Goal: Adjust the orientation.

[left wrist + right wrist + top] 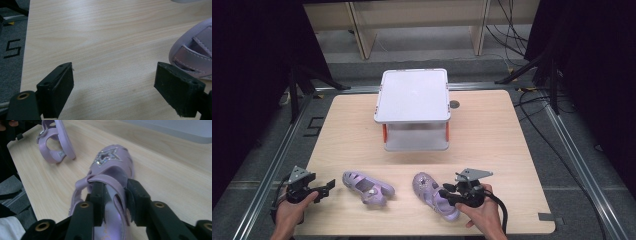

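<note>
Grey floor mat (11, 47) marked "5", lilac sandal (110, 177) in right claw (115, 195)

A lab: black curtains (247, 75), loose cables (512, 30) on the floor, metal rails (277, 155) framing a bare table (492, 130).

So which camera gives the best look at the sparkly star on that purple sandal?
The right gripper view: the star sits close and sharp on the toe of the sandal, just beyond the right gripper. The high view shows that sandal whole, its star merely a small pale patch. The left gripper view catches the other sandal.
</note>
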### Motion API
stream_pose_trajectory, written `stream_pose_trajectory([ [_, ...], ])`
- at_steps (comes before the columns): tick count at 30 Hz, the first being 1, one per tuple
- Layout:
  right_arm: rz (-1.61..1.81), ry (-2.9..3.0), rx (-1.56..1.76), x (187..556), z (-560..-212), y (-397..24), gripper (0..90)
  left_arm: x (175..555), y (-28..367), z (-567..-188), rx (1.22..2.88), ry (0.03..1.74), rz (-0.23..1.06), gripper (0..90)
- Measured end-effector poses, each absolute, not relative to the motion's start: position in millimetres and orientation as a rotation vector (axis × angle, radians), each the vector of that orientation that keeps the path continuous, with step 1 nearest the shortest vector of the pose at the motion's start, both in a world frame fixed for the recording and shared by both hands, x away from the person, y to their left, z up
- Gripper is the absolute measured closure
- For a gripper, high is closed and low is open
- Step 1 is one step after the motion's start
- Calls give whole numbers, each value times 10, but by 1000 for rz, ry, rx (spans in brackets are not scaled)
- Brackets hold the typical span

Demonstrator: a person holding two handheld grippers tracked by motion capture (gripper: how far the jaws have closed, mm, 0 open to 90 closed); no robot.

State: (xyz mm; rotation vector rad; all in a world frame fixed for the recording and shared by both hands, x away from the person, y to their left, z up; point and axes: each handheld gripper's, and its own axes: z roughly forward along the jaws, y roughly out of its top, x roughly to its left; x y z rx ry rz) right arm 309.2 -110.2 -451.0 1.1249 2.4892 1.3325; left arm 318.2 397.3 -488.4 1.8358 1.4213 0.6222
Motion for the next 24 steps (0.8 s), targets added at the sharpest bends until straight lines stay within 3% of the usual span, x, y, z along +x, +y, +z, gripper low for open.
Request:
stream_pose_trajectory([
  [9,1407,2539,1164,3037,-4484,-1002,608,3176,3970,-4875,1831,1413,621,151],
  [15,1318,2567,1148,2951,-4453,-869,475,3183,3972,-4879,1814,1393,618,151],
  [24,1140,2561,911,2914,-4382,-843,450,3190,3978,-4889,1810,1400,618,151],
])
